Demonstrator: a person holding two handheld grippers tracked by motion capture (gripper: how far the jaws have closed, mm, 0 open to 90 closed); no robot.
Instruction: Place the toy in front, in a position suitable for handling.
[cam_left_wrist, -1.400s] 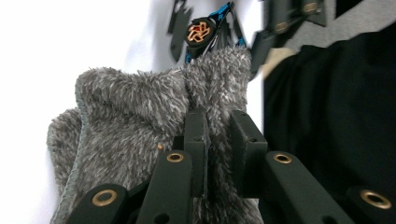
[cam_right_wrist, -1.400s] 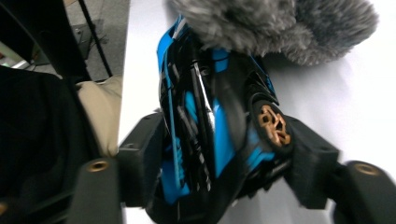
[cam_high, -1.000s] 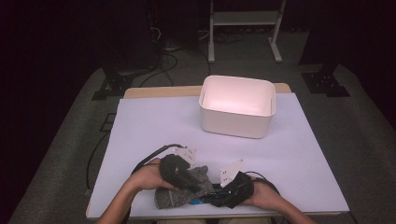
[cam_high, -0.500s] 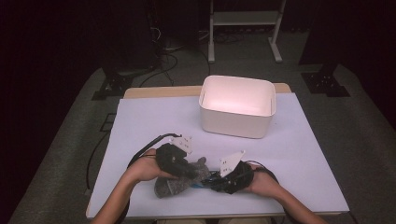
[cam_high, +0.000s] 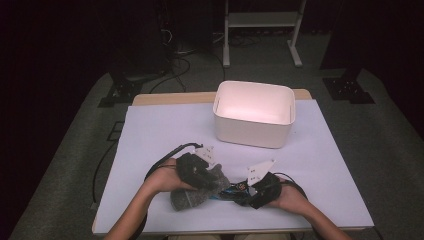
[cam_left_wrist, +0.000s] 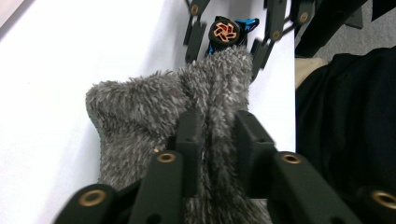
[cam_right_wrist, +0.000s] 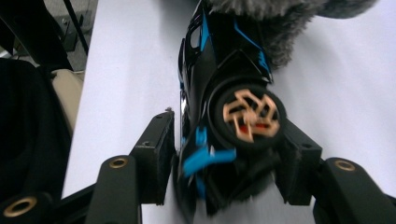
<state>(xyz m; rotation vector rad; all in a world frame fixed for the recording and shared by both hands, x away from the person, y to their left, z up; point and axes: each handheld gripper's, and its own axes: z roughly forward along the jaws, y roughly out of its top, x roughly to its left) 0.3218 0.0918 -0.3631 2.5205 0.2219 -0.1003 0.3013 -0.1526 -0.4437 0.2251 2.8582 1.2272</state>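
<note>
A dark room with cables and a stand's legs on the floor is surrounding a white surface (cam_high: 150, 130), and a pale open bin (cam_high: 254, 114) is sitting toward its far middle, well apart from the work at the near edge. There a fuzzy grey sock (cam_high: 197, 192) is lying crumpled, with a black and blue toy car (cam_high: 235, 189) poking out of its open end toward the person's right. The sock is looking soft, light and floppy, so it is likely to sag and slide unless a good fold of its pile is pinched; the cuff near the opening seems the sensible place to hold. The car is looking hard, smooth and light, probably slippery on its glossy body, so gripping across its rear by the wheel (cam_right_wrist: 247, 116) should be steadier than across the tapered nose. The left hand-held gripper (cam_left_wrist: 217, 140) is pinching a ridge of sock between nearly closed jaws that have just been easing apart a little. The right hand-held gripper (cam_right_wrist: 229, 154) is straddling the car's tail, its jaws having just been widening, the pads at or just off its sides.
</note>
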